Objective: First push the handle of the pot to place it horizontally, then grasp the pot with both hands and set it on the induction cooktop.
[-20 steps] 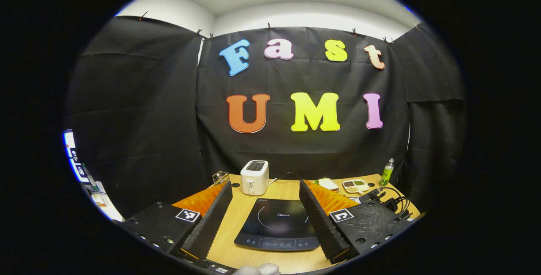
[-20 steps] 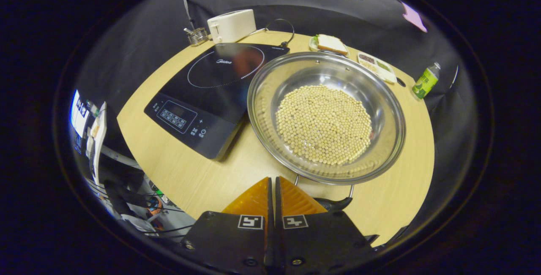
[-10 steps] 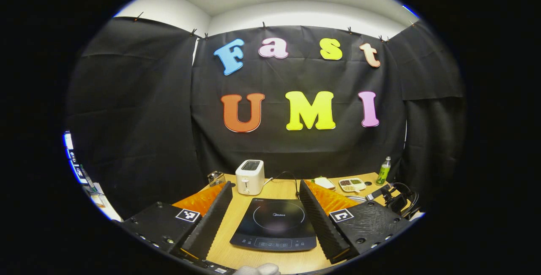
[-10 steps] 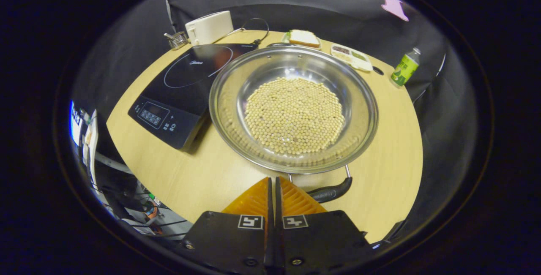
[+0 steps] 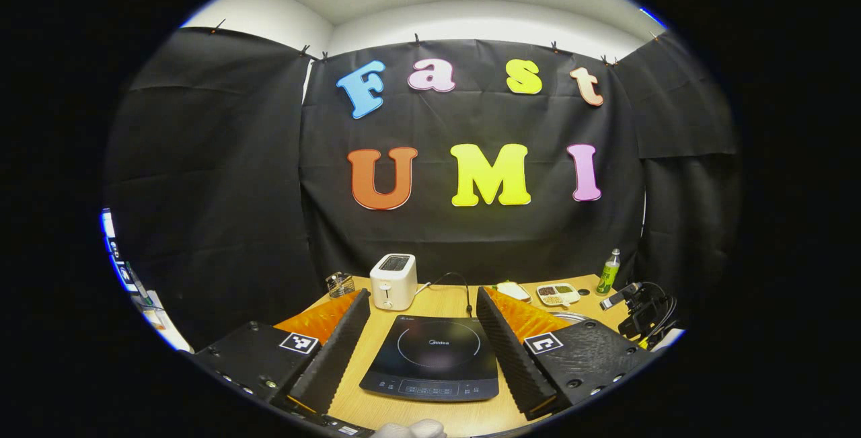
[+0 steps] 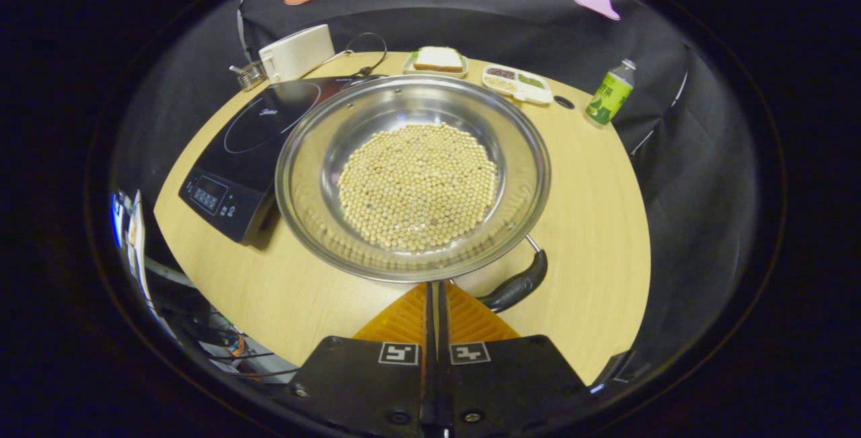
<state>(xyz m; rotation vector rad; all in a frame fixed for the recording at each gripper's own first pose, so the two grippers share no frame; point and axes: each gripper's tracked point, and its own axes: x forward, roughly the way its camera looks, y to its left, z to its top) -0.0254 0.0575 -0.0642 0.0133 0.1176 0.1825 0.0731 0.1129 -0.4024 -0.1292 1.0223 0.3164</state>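
Observation:
A wide steel pot holding pale beans sits on the wooden table, its rim overlapping the right edge of the black induction cooktop. Its black handle sticks out at the near side, angled to the lower right. My right gripper is shut with nothing between its fingers, its tips right at the pot's near rim, just left of the handle. My left gripper is open, held above the table, framing the cooktop. A sliver of the pot's rim shows past its right finger.
At the table's far side stand a white toaster, a small wire rack, a plate with bread, a compartment tray and a green bottle. The toaster's cord loops behind the cooktop. The table edge lies near below me.
In the right gripper view the pot and cooktop slid left and the handle swung from lying across to pointing lower right. The left gripper view drifted slightly; both grippers kept their state.

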